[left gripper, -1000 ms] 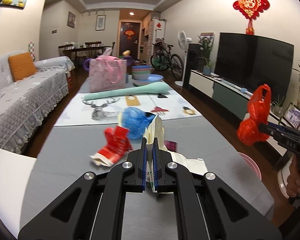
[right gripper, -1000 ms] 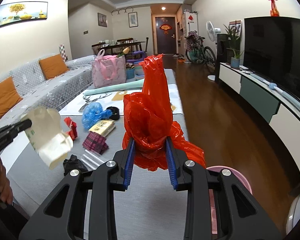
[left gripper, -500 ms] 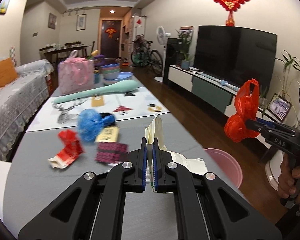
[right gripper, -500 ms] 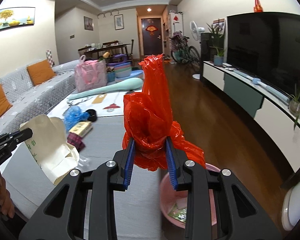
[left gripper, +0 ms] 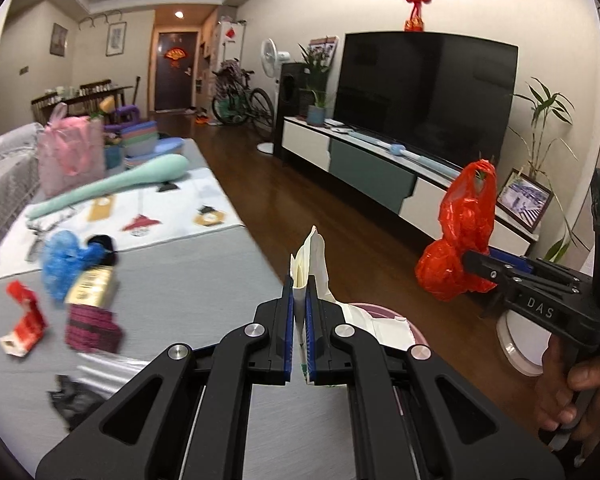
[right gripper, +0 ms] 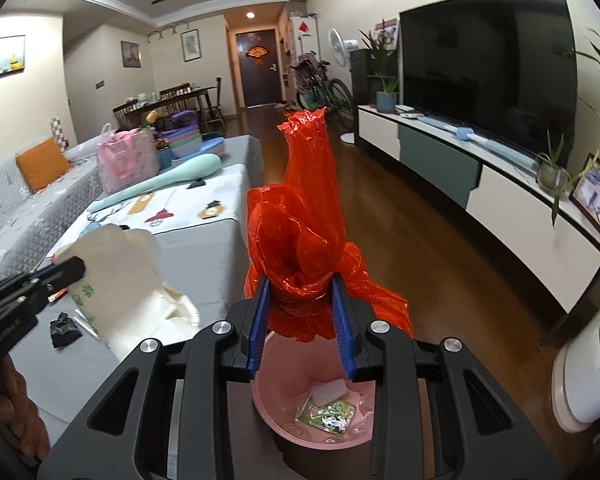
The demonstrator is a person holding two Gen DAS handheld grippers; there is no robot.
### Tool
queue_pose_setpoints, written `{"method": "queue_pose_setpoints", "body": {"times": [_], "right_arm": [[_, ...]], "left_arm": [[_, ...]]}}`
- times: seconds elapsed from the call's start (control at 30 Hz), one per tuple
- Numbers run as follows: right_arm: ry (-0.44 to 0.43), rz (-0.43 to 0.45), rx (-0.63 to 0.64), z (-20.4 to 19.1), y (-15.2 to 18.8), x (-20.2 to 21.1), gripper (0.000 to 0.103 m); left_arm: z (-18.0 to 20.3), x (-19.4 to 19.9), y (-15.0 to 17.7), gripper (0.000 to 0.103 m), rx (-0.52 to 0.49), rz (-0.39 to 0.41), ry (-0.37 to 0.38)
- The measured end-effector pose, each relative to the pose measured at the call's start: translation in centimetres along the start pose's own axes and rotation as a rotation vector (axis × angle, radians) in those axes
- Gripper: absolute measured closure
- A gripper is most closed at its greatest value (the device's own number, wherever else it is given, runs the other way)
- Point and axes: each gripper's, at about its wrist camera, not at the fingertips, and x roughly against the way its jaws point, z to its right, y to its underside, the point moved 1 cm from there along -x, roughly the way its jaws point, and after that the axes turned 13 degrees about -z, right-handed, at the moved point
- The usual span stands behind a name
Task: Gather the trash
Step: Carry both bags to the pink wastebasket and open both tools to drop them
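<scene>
**Both tongs loaded above the pink basin**

While the left tongs (left gripper: 299,312) pinch a flattened cream paper carton (left gripper: 311,264) with their blue pads nearly together, the right tongs (right gripper: 300,320) stand wider apart, clamped around a crumpled red plastic bag (right gripper: 304,236).

Only the right wrist view looks down into the round pink plastic basin (right gripper: 278,360) on the wooden floor, where a green printed wrapper (right gripper: 327,416) and a white scrap lie; the red bag hangs directly above its rim. The left view shows just a sliver of that basin behind the carton, but takes in the grey-covered desk (left gripper: 188,280) with its litter: a blue crumpled bag (left gripper: 62,258), a red torn box (left gripper: 26,316), a dark checked packet (left gripper: 92,326) and a black scrap (left gripper: 74,400).

Beyond the desk's right edge, open floor runs to the television cabinet.
</scene>
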Motion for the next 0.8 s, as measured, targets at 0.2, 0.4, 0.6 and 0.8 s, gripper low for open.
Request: {"method": "queue_pose_setpoints", "body": {"times": [0.2, 0.4, 0.6, 0.8], "right_arm": [[0.023, -0.025, -0.029, 1.9, 0.1, -1.3, 0.072], [0.052, -0.05, -0.05, 2.8, -0.2, -2.8, 0.072], [0.057, -0.084, -0.071, 3.8, -0.4, -5.0, 0.072], [0.075, -0.125, -0.067, 4.0, -0.8, -6.8, 0.063]], "left_arm": [[3.1, -3.7, -0.1, 0.098, -0.027, -0.044, 0.027], [5.3, -6.7, 0.0, 0.098, -0.052, -0.094, 0.036], [6.3, -9.3, -0.3, 0.098, -0.074, -0.137, 0.023], [6.5, -11.6, -0.9, 0.07, -0.078, -0.209, 0.04]]}}
